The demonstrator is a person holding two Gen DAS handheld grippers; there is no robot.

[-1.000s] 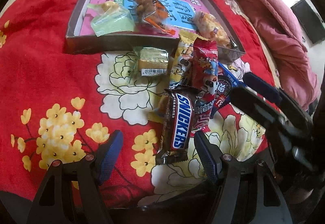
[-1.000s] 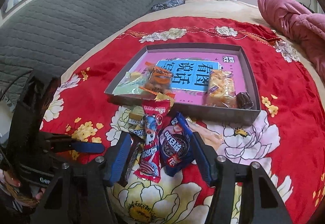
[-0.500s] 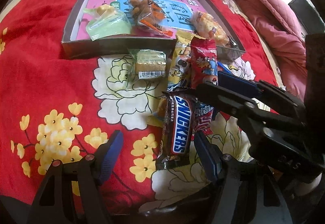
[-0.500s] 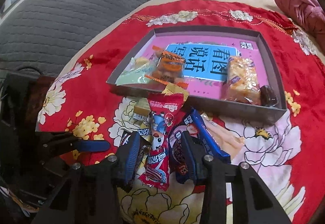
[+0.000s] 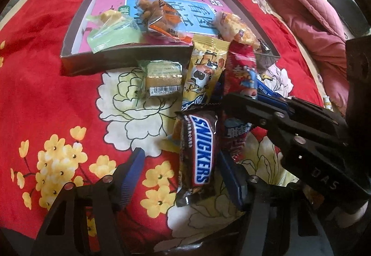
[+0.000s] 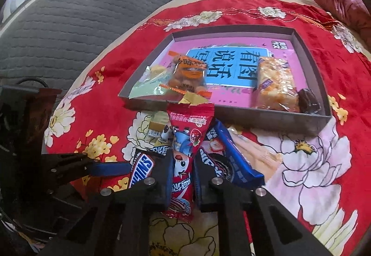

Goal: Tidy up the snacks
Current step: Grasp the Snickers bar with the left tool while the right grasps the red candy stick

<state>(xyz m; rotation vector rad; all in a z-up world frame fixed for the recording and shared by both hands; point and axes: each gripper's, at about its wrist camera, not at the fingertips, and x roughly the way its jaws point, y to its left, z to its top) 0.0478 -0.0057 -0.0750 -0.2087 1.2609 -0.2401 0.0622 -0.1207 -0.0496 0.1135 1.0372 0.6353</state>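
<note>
While my right gripper (image 6: 182, 177) pinches the red snack packet (image 6: 183, 154), tilted steeply down, my left gripper (image 5: 183, 172) is closing around the Snickers bar (image 5: 200, 154).

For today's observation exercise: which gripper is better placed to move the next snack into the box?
Right. The right gripper already clamps the red packet; the left gripper, closing, only straddles the Snickers bar.

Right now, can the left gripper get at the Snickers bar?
Probably yes. The Snickers bar already lies between the closing fingers of the left gripper, pads not yet touching. The right gripper, shut on the red packet, crowds its right side.
</note>
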